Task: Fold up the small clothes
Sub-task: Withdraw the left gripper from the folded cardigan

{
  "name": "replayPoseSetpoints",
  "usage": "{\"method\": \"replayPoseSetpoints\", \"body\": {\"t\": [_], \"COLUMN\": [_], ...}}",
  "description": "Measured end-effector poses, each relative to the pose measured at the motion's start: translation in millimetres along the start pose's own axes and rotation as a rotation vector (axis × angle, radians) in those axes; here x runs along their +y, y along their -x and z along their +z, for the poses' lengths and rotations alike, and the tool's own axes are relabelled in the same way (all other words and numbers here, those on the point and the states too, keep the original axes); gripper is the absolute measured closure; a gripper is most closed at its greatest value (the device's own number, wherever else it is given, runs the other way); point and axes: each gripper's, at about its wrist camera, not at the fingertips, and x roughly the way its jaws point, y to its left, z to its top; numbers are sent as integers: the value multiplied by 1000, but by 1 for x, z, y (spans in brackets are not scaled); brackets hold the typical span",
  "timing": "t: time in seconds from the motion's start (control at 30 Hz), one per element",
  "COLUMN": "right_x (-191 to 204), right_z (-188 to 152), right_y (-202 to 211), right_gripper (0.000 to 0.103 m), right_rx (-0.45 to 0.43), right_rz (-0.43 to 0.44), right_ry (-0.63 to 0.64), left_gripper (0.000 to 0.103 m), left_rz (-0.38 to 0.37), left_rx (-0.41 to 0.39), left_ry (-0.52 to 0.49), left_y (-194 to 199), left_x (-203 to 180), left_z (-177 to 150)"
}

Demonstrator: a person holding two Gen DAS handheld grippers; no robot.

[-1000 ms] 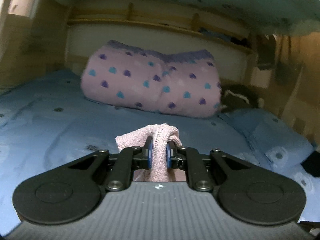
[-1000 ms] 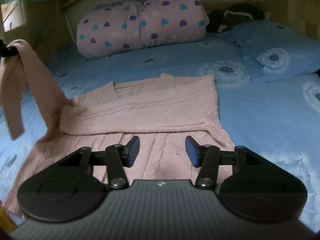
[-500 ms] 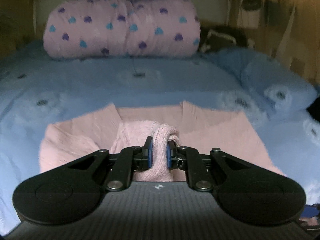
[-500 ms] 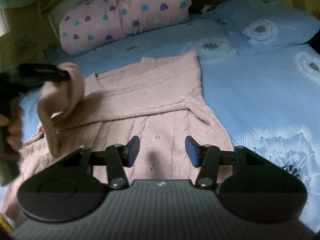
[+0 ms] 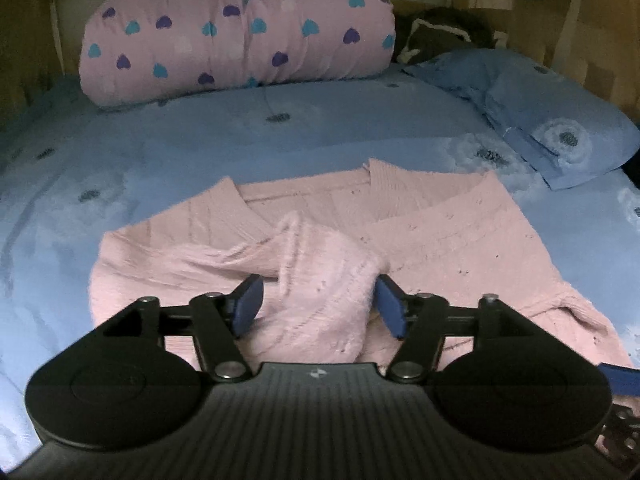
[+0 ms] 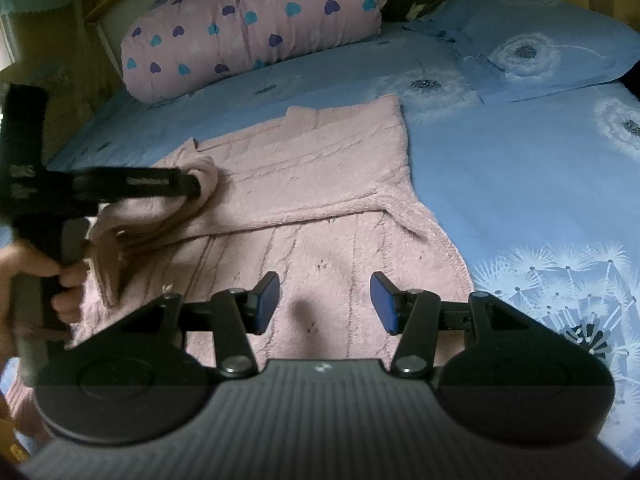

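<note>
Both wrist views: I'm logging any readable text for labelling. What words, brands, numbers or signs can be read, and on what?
No readable words or numbers.
Small white emblem on each device body: no letters.
Pale markings on the left tongs seen in the right wrist view: too blurred to read.

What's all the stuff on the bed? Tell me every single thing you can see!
sweater: one, pink knit, flat on the bed, near the middle
sleeve: one, pink, folded over the sweater's front, lying loose between the left jaws
blanket roll: one, pink with purple and teal hearts, at the head of the bed
pillow: one, blue with a dandelion print, far right side
bed sheet: one, blue with dandelions, under everything
dark bundle: one, black and white, behind the pillow; too dim to tell what
left gripper: one, black with blue pads, jaws just opened off the sleeve
right gripper: one, black with blue pads, jaws open above the sweater's lower part
hand: one, holding the left gripper's handle
</note>
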Motion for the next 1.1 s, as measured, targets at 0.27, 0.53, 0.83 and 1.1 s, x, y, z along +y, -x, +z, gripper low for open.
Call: {"method": "replayPoseSetpoints", "body": {"t": [0.27,0.53,0.83,1.1], "right_x": [9,13,39,89], "right_z": [-3,-5,2,14], "right_y": [-1,2,7,3], "right_gripper": [50,50,50,50], "right_rx": [-18,-19,-41,-48], "right_rz": [-9,49,96,135], "right_ry": [46,40,115,256], "left_gripper": [30,27,26,26], "left_rz": [36,78,112,138], "left_rx": [13,-3,-14,-30], "left_ry": [3,-6,42,128], "left_y": [44,78,84,75], "left_x": [16,36,78,120], "left_z": [4,1,-7,-19]}}
